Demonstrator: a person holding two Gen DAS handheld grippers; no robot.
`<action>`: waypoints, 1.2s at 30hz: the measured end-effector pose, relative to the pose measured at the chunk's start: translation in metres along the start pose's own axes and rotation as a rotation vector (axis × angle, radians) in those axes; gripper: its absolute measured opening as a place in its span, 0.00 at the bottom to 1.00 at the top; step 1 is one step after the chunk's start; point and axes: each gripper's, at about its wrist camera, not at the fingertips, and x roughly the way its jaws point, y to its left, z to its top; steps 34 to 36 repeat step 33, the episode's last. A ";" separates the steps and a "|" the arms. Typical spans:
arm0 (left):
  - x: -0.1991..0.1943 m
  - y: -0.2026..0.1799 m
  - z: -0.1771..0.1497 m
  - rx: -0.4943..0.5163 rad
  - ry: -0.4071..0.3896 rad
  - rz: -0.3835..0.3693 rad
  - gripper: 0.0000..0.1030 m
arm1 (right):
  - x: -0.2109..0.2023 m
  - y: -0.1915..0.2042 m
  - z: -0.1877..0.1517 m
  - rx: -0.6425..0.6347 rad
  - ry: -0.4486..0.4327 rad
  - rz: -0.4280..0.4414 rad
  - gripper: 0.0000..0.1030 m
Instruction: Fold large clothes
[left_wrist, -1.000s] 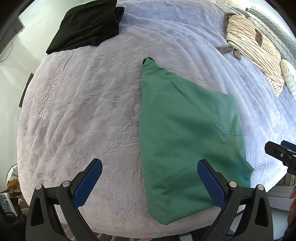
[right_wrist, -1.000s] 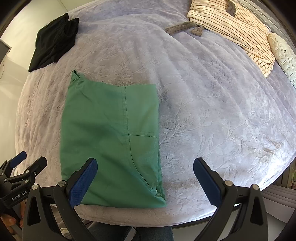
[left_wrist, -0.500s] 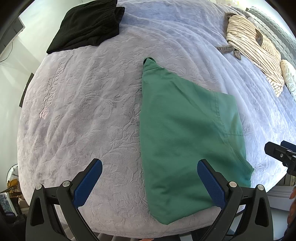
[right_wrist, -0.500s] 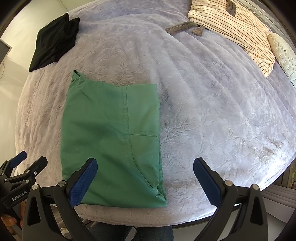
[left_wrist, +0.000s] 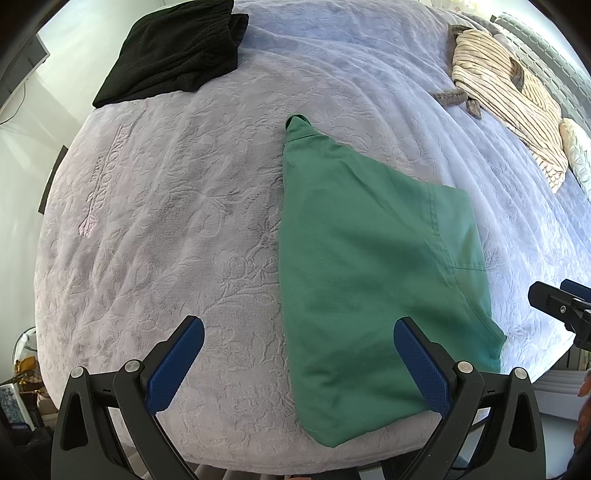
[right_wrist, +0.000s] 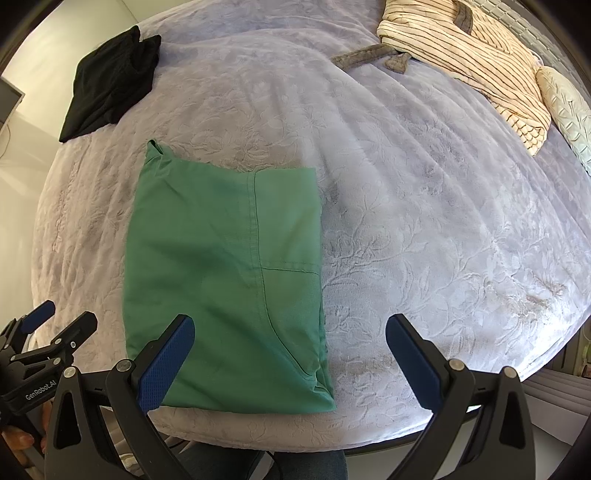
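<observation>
My left gripper (left_wrist: 299, 354) and right gripper (right_wrist: 291, 354) both hover with jaws apart, holding nothing. The green garment (right_wrist: 225, 266) lies folded flat at the bed's (right_wrist: 424, 229) near edge. I judge the next fold needs its near corners pinched. The black clothes (right_wrist: 110, 88) and striped robe (right_wrist: 461, 55) lie well apart, nothing blocking.

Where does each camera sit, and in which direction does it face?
Left wrist: on the open left gripper, facing across the lilac embossed bedspread; green folded garment right of centre; right gripper at right edge.
Right wrist: on the open right gripper, facing likewise.
Shared: green garment, black folded garment, striped cream garment.
</observation>
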 end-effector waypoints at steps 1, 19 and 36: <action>0.000 0.000 0.000 0.000 0.000 0.000 1.00 | 0.000 0.000 0.000 0.000 0.000 0.000 1.00; 0.000 0.001 0.000 0.001 0.001 -0.002 1.00 | 0.000 0.000 0.000 0.000 0.000 0.000 1.00; 0.003 0.007 -0.003 -0.034 0.001 -0.021 1.00 | 0.003 0.004 -0.001 0.000 0.013 -0.006 1.00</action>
